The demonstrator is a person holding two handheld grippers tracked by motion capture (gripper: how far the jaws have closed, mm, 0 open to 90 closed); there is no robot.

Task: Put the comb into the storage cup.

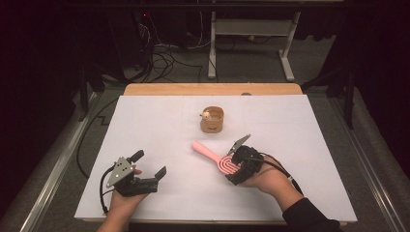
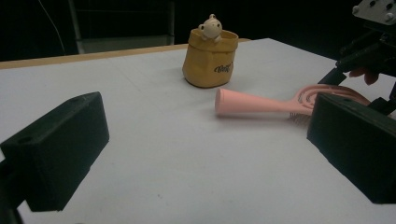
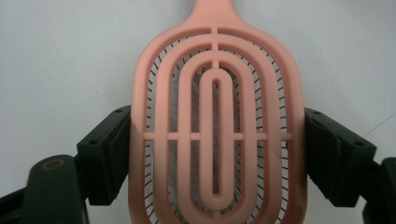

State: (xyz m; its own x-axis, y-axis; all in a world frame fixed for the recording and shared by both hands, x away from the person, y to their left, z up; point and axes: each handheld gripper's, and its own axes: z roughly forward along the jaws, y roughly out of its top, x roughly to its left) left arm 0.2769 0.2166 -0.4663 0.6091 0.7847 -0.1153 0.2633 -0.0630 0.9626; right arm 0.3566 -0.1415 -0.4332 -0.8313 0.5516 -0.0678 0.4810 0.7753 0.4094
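We have our right gripper (image 1: 235, 163) set on the pink hairbrush (image 1: 216, 157), its two jaws pressed against the two long edges of the brush head, one on each side, so the head sits between the fingers (image 3: 105, 154) and looks firmly clamped. The brush lies flat on the white table (image 1: 159, 121), bristles down, and we judge this to be the grasping step, with the lift not yet begun.

The brush's long axis runs straight away from our right fingers: the handle points forward, out beyond the fingertips, toward the small yellow pouch (image 1: 212, 120) with a little figure peeking from it.

Our left gripper (image 1: 145, 169) rests well apart, jaws wide and holding nothing. Next we probably need to raise the brush level, keeping the squeeze even so the slotted head doesn't slip.
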